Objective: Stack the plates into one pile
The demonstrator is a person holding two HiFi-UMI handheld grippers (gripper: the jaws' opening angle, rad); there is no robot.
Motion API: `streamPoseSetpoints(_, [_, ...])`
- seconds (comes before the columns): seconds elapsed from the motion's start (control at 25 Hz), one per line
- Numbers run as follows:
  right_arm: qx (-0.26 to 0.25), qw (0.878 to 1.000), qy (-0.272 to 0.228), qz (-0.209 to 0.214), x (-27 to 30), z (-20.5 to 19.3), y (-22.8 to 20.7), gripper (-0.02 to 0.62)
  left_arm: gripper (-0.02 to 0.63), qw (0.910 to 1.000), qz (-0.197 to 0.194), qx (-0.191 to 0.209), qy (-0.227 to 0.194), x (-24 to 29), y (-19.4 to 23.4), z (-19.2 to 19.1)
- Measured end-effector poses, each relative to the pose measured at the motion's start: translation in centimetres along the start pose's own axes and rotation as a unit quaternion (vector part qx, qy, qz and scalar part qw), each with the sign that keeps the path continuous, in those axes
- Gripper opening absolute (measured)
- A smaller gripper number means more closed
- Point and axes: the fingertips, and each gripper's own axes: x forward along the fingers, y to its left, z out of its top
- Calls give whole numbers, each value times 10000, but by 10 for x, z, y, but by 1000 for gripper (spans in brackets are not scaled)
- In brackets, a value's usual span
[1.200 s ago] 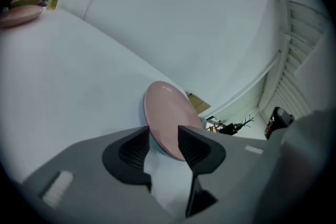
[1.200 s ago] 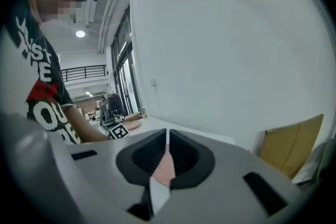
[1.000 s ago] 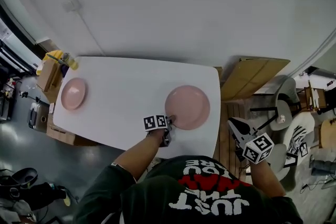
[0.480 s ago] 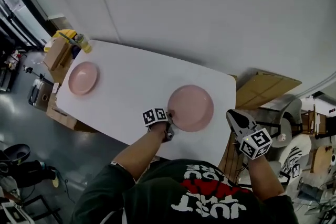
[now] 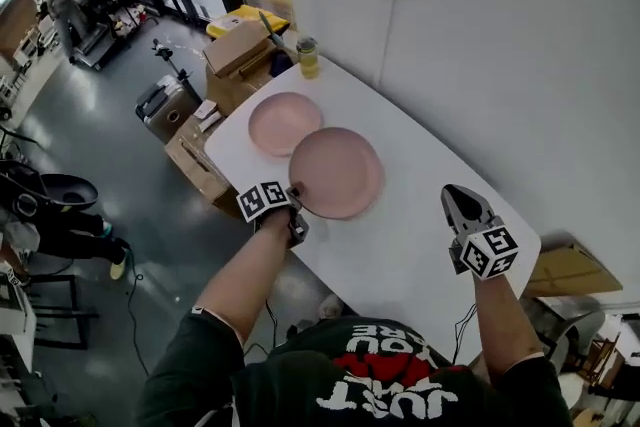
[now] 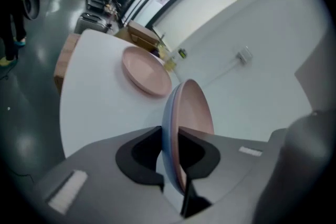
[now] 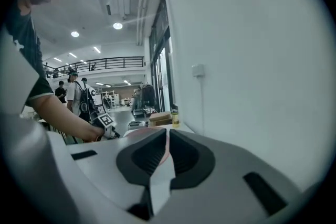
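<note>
Two pink plates are on a white table (image 5: 420, 215). The smaller plate (image 5: 283, 122) (image 6: 146, 71) lies flat near the table's far left end. My left gripper (image 5: 295, 207) (image 6: 170, 136) is shut on the near rim of the larger plate (image 5: 338, 173) (image 6: 193, 113), whose bluish underside shows. That plate sits just right of the smaller one, and their rims meet in the head view. My right gripper (image 5: 462, 205) (image 7: 167, 139) hovers over the table's right part. Its jaws are together with nothing between them.
A yellow-capped jar (image 5: 307, 57) stands at the table's far left corner, next to cardboard boxes (image 5: 240, 45). More boxes (image 5: 195, 155) sit on the floor beside the table's left edge. A wall (image 5: 500, 35) runs behind the table. People stand far off in the hall.
My left gripper has carried the larger plate leftward along the table until it is next to the smaller plate. The right gripper has come in over the table's right part.
</note>
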Motion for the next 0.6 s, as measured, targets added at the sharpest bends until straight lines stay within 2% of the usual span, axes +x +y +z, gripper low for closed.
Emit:
streamPoseSetpoints(0.12, [-103, 9996, 57, 276, 75, 11, 16, 8, 60, 9958, 278, -568, -666, -15, 56, 81])
streamPoseSetpoints(0.28, [-231, 9980, 295, 504, 138, 10, 40, 8, 60, 9868, 485, -1105, -1083, -9, 107, 149])
streamPoseSetpoints(0.44, [-357, 9959, 577, 595, 162, 1, 53, 8, 63, 9815, 550, -1450, -1120, 16, 131, 177])
streamPoseSetpoints(0.6, [-350, 9951, 758, 523, 169, -9, 52, 8, 69, 9801, 460, -1623, -1042, 41, 131, 189])
